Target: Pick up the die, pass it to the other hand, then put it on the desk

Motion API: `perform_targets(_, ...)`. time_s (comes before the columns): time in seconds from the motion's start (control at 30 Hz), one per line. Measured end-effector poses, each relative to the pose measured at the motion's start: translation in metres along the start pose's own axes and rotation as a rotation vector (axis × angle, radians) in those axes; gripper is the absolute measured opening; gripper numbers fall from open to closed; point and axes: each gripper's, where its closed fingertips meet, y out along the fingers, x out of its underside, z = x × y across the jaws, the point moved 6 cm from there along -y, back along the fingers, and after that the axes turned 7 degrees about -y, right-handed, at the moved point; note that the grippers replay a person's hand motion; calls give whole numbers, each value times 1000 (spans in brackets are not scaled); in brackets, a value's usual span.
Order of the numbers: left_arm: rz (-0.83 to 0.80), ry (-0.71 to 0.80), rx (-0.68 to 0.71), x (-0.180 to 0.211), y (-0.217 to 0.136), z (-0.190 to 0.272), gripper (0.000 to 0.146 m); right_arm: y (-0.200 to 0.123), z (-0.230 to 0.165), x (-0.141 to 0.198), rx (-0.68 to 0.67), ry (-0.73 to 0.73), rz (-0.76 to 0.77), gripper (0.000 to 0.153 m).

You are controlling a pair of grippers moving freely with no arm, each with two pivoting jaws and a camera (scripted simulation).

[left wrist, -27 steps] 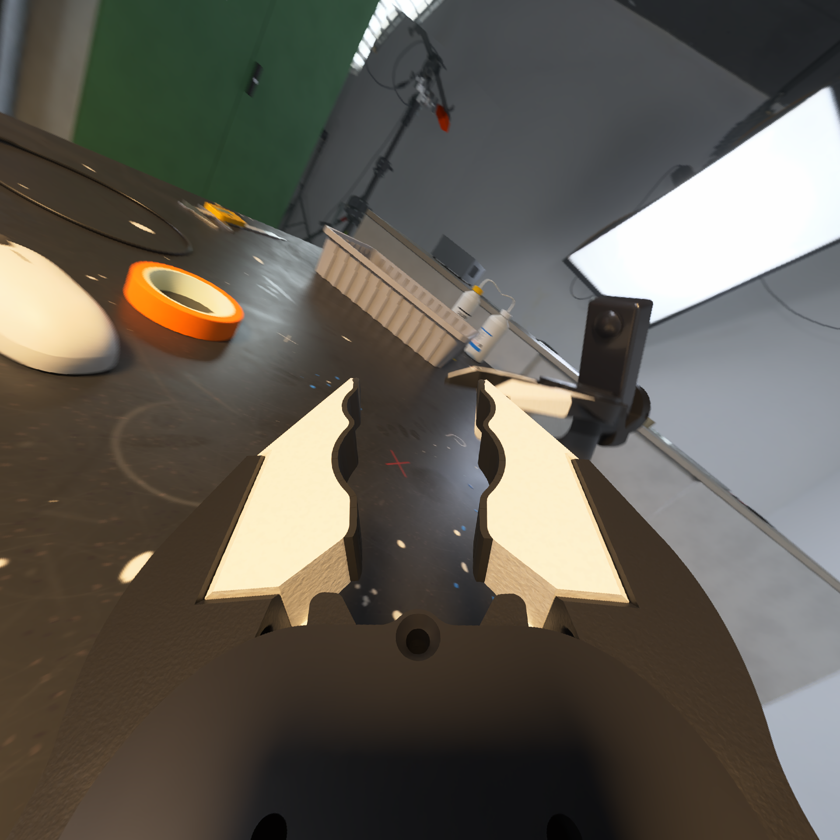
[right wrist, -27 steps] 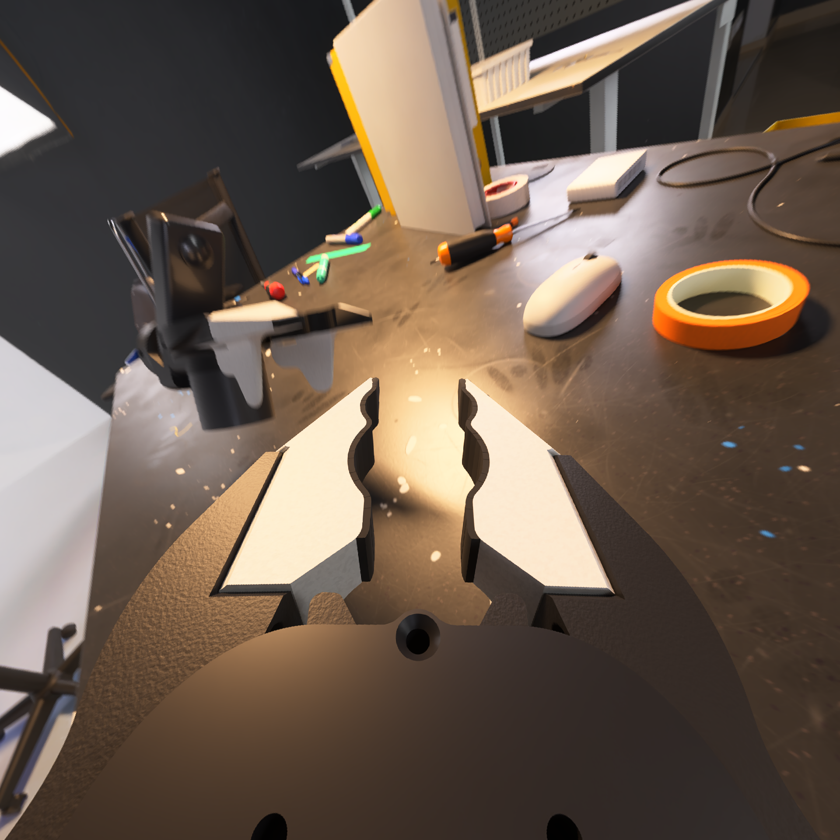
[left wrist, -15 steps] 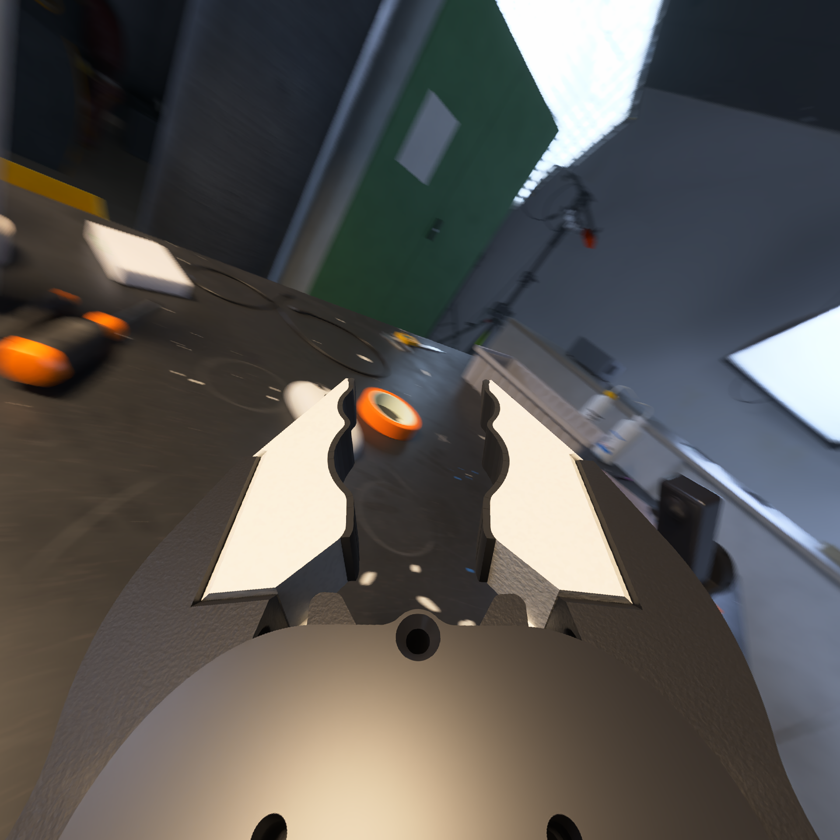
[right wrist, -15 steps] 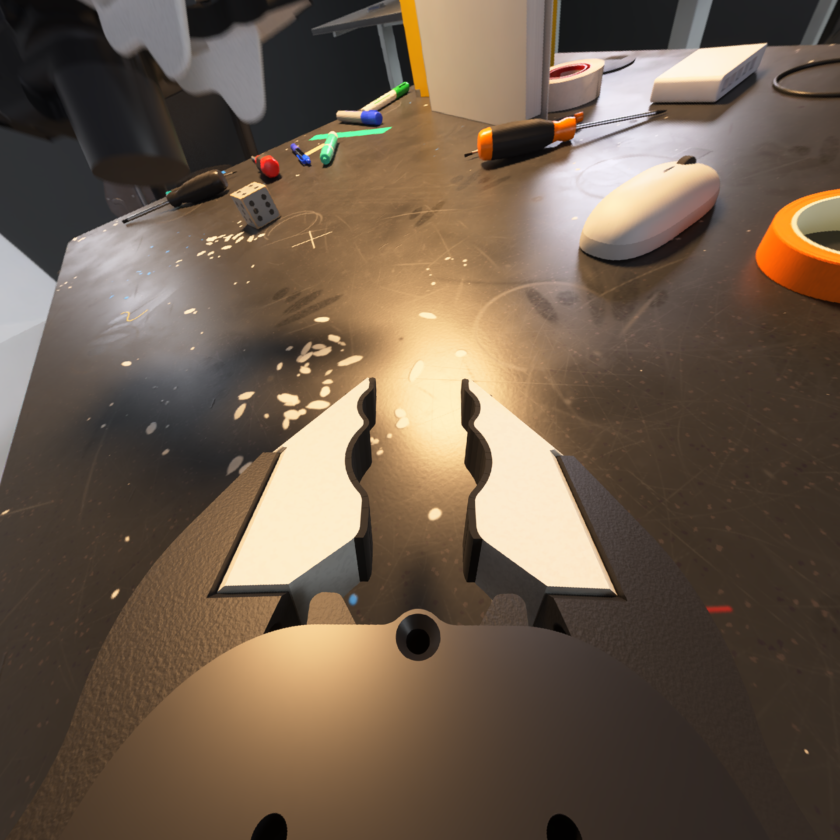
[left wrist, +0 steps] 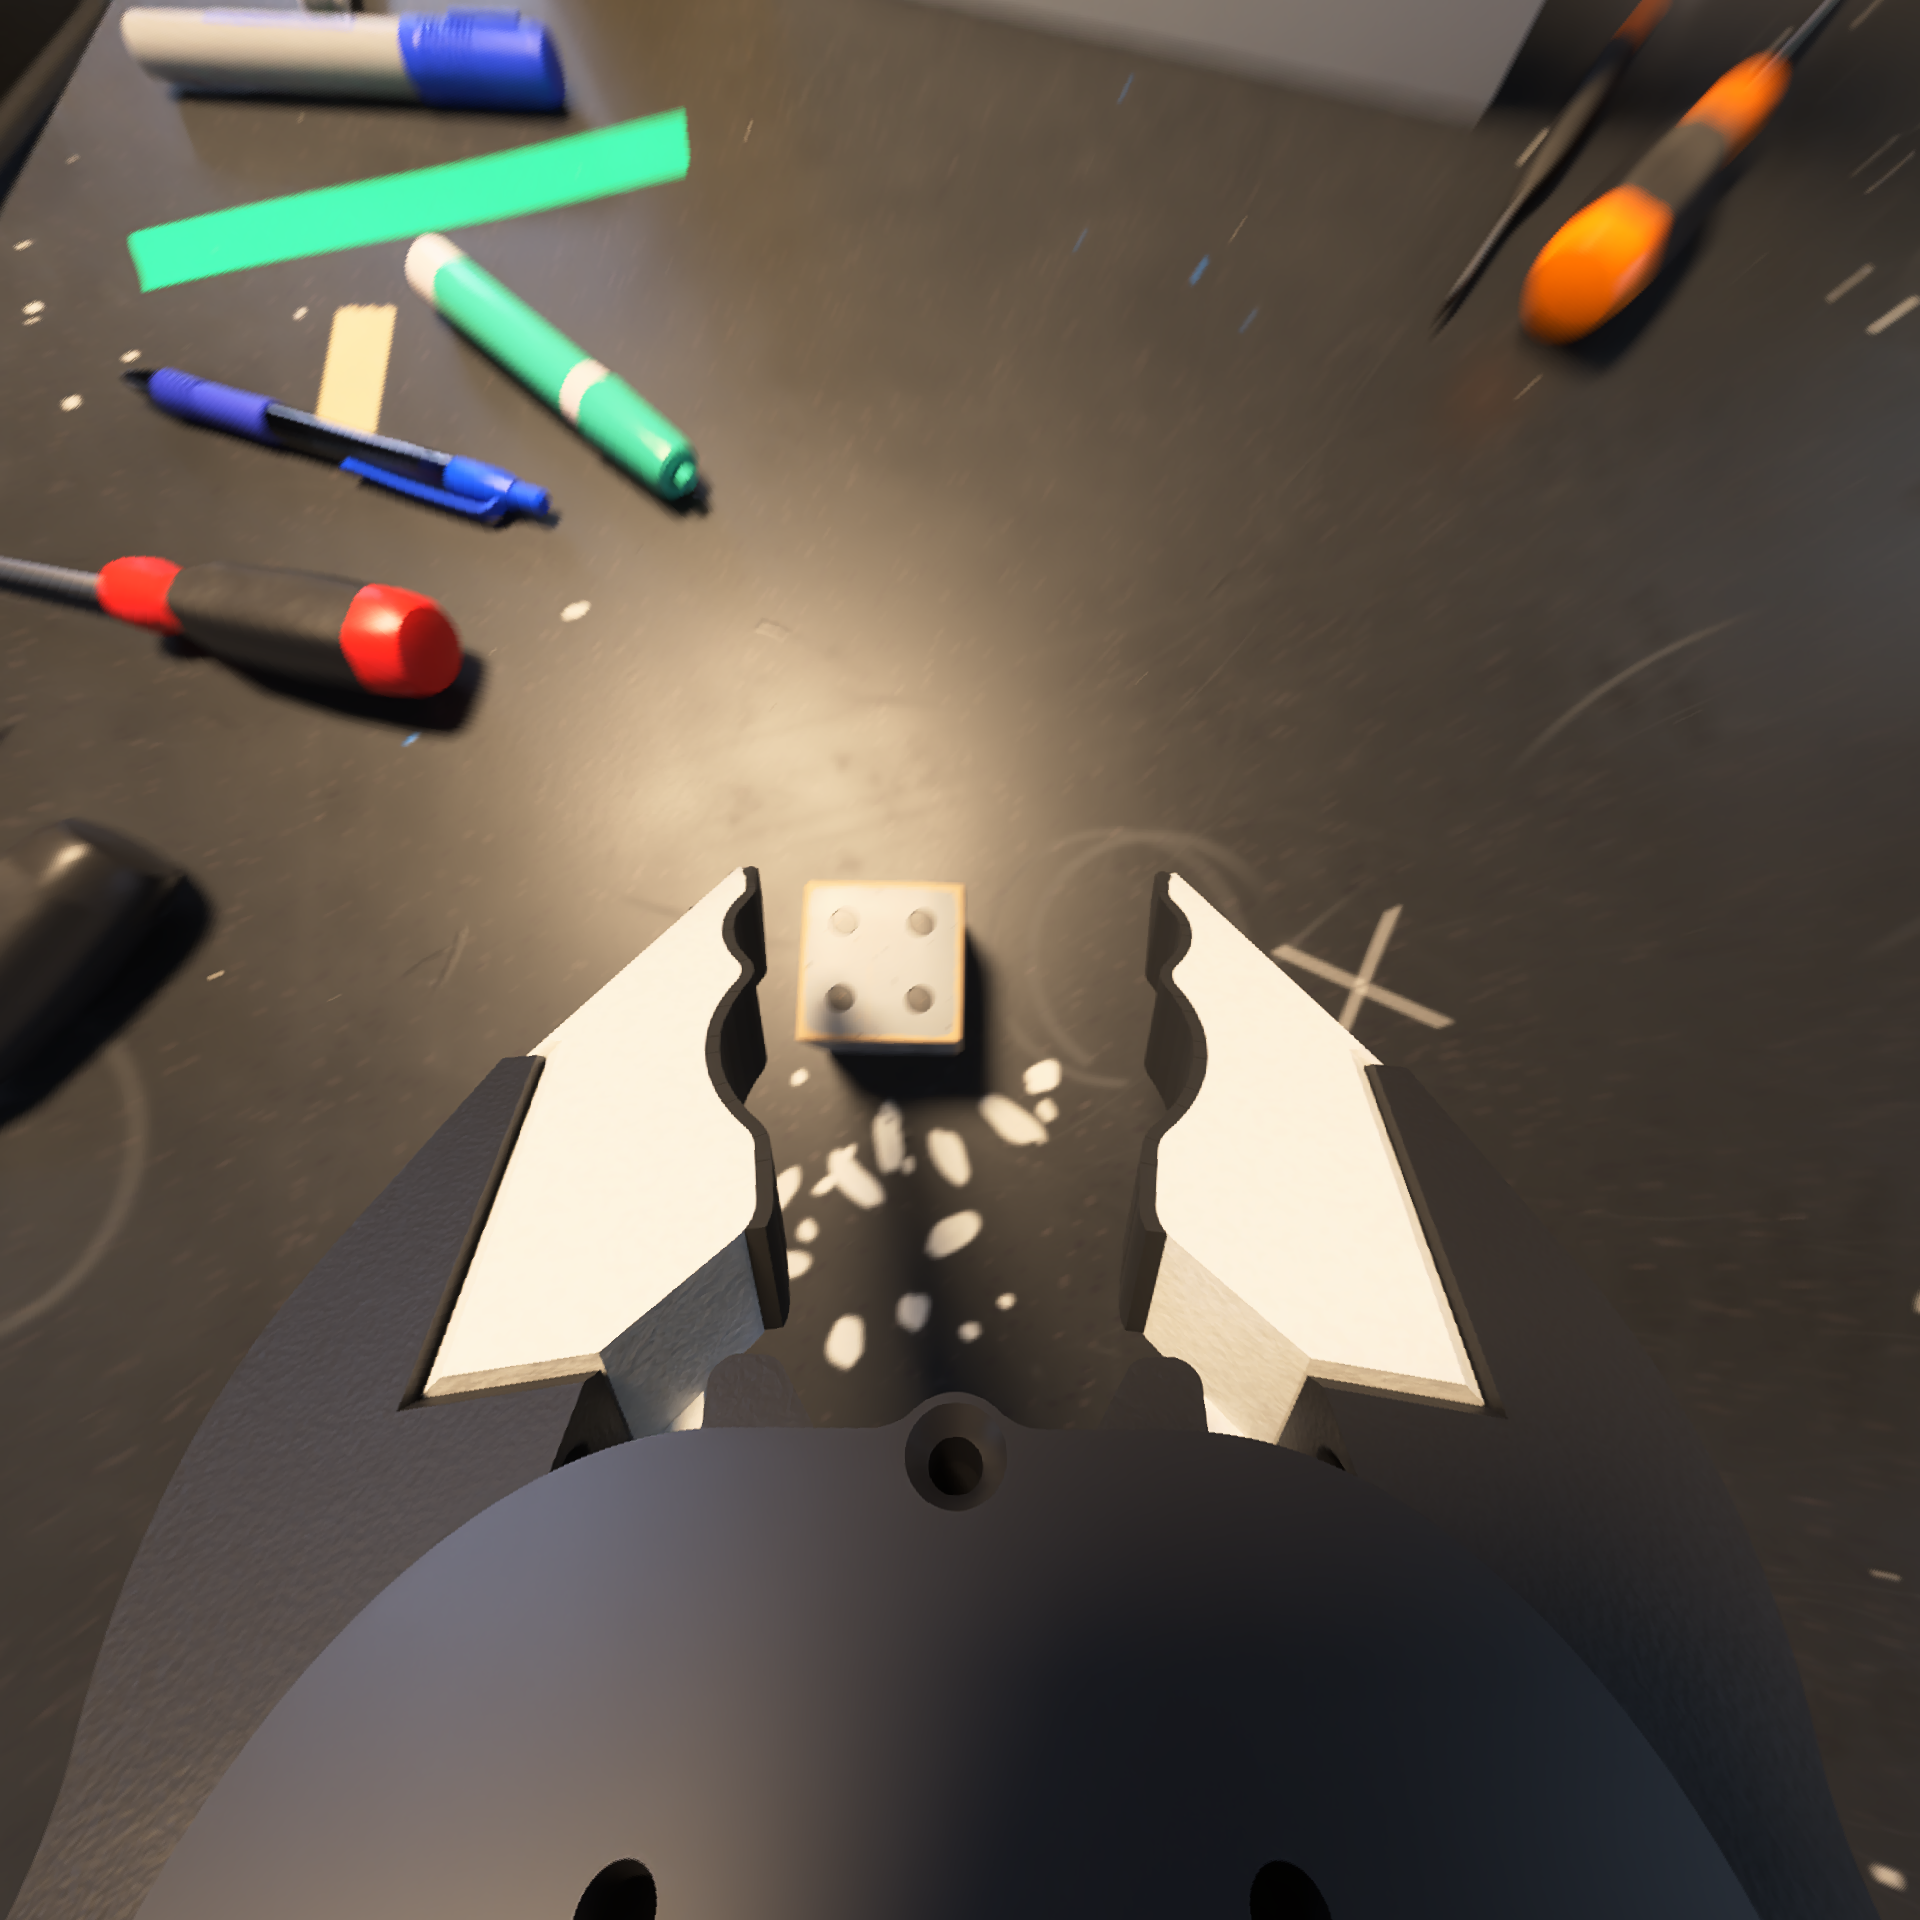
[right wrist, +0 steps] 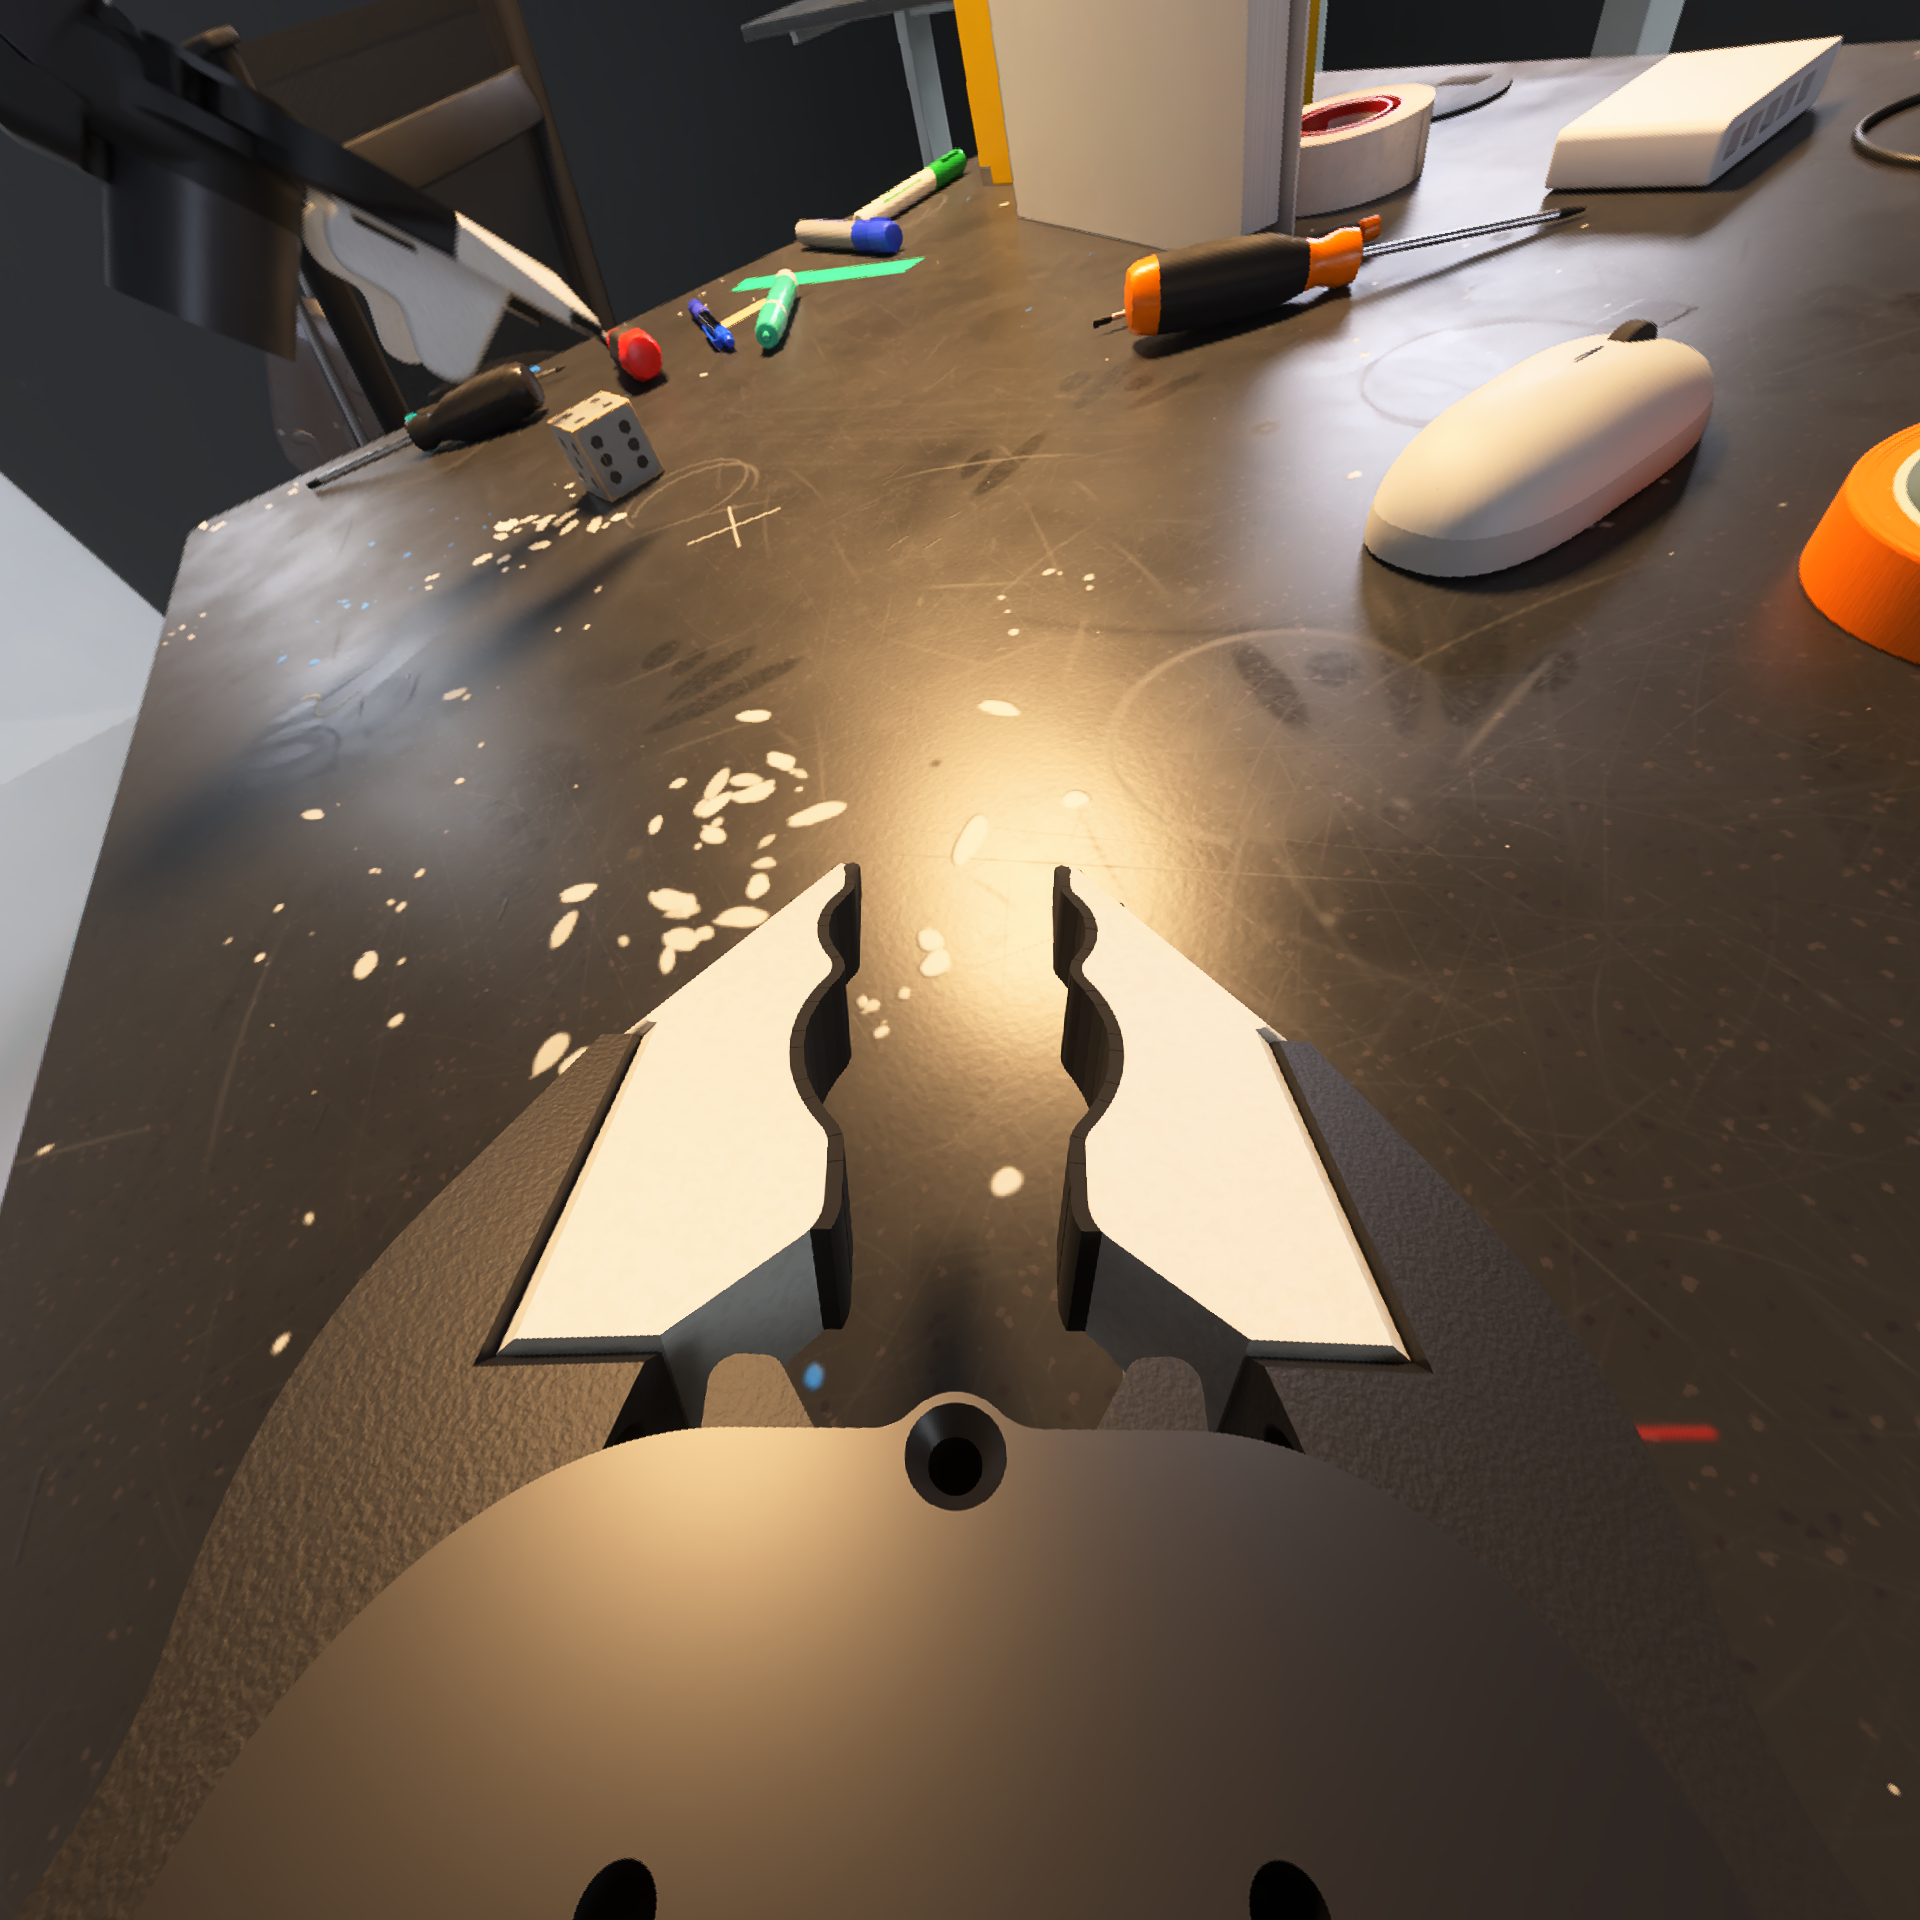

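A pale die [left wrist: 881,962] with dark pips rests on the dark desk [left wrist: 1039,644]. My left gripper [left wrist: 954,883] is open and looks down on it from above. The die sits in line with the gap, closer to the left finger, and touches neither finger. In the right wrist view the die [right wrist: 605,445] lies at the far left of the desk, with the left gripper [right wrist: 457,281] hanging above it. My right gripper [right wrist: 956,878] is open and empty, low over the middle of the desk [right wrist: 1039,644].
Around the die lie a red-handled screwdriver [left wrist: 281,623], a blue pen [left wrist: 343,447], a green marker [left wrist: 551,364], a green strip [left wrist: 405,197] and a black handle [left wrist: 62,935]. An orange-handled screwdriver [right wrist: 1236,275], white mouse [right wrist: 1538,457] and orange tape roll [right wrist: 1870,540] lie to the right.
My left gripper has swung from looking across the room to looking down over the die, its jaws opened wider. My right gripper tilted down towards the desk and stays open.
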Motion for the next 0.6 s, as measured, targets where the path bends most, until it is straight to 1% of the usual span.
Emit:
perform_targets(0.1, -85, 96, -154, 12, 11, -4, 85, 1, 0, 0, -12, 24, 7, 37)
perform_targets(0.2, -144, 125, -237, 21, 18, -9, 91, 0, 0, 0, -18, 35, 9, 37)
perform_targets(0.27, -173, 113, -249, 26, 21, -13, 91, 0, -1, 0, -21, 39, 9, 37)
perform_targets(0.4, -211, 86, -228, 33, 25, -18, 88, -1, -2, 1, -33, 47, 6, 37)
perform_targets(0.5, -269, 115, -252, 40, 30, -18, 88, -1, -2, 2, -40, 58, 5, 37)
perform_targets(0.6, -289, 157, -279, 43, 32, -15, 89, 0, -2, 2, -45, 67, 3, 37)
